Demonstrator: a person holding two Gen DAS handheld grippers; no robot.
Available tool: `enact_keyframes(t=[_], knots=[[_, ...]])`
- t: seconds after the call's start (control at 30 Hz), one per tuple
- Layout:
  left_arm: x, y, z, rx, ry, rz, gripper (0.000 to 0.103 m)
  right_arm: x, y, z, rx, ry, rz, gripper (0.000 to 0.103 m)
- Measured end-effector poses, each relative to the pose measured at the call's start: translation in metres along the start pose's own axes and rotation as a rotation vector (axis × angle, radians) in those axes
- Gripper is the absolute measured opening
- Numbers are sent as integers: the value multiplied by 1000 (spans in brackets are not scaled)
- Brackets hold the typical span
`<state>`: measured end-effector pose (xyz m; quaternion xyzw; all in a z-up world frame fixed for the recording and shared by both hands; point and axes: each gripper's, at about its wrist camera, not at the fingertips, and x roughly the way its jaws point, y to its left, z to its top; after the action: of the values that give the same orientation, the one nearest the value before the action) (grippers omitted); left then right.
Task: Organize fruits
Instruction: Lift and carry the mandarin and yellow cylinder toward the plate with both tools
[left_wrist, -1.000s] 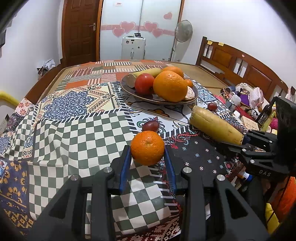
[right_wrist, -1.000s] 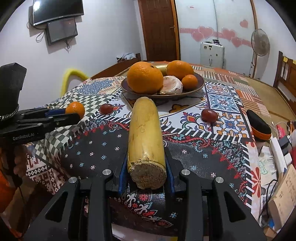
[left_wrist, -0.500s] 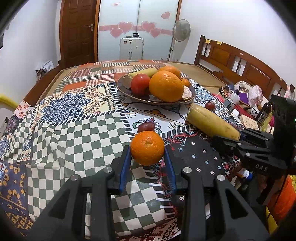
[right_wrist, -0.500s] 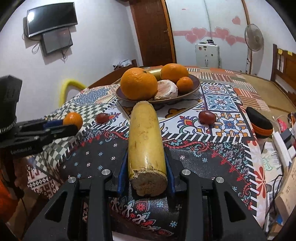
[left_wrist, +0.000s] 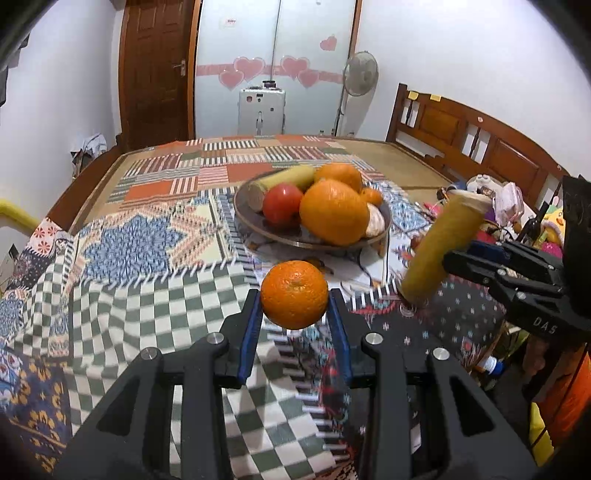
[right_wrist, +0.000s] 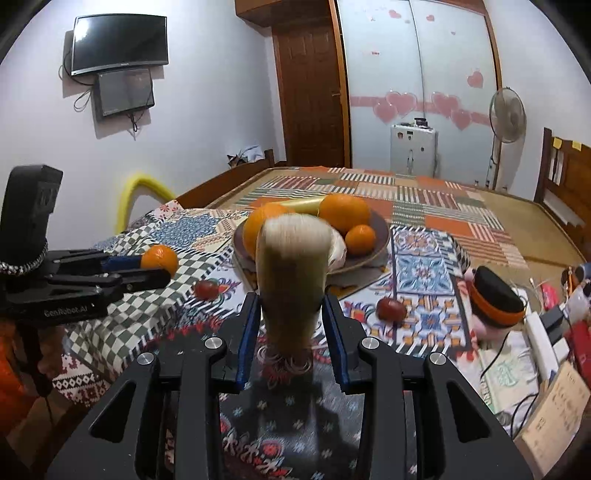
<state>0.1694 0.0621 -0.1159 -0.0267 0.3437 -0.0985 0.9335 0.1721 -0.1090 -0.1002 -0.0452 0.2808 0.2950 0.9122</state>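
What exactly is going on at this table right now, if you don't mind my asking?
A person is sorting fruit with two tools. The left hand-held gripper is shut on a small mandarin, lifted above the checked tablecloth. The right hand-held gripper holds a tilted yellow sugarcane piece. Ahead, the fruit plate already holds oranges and a tomato. Two small red fruits lie on the cloth.

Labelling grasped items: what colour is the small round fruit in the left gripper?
Orange. The mandarin shows best in the left wrist view.

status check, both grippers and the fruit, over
Left gripper shut on small orange, lifted. Right gripper shut on yellow stalk, tipped upright. Plate ahead already crowded; path open.
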Motion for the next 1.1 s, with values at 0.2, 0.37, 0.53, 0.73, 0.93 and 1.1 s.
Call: enact_keyframes(t=[0.2,0.37,0.53,0.73,0.93,1.1], knots=[[2,-2,7,17,-16,-2,36,13,1,6,-22,23,15,31],[6,0,4,12,-9,-1,36,34,0,16,-37,72,9,30],[8,4,1,7,-3,3,36,40,-4,18,-25,94,0,31],[7,4,0,5,-6,0,36,51,-8,19,-21,140,-24,36],[11,4,4,4,-6,4,36,56,-12,23,-4,186,14,36],[14,7,13,1,-14,8,36,50,-14,23,15,170,21,35]])
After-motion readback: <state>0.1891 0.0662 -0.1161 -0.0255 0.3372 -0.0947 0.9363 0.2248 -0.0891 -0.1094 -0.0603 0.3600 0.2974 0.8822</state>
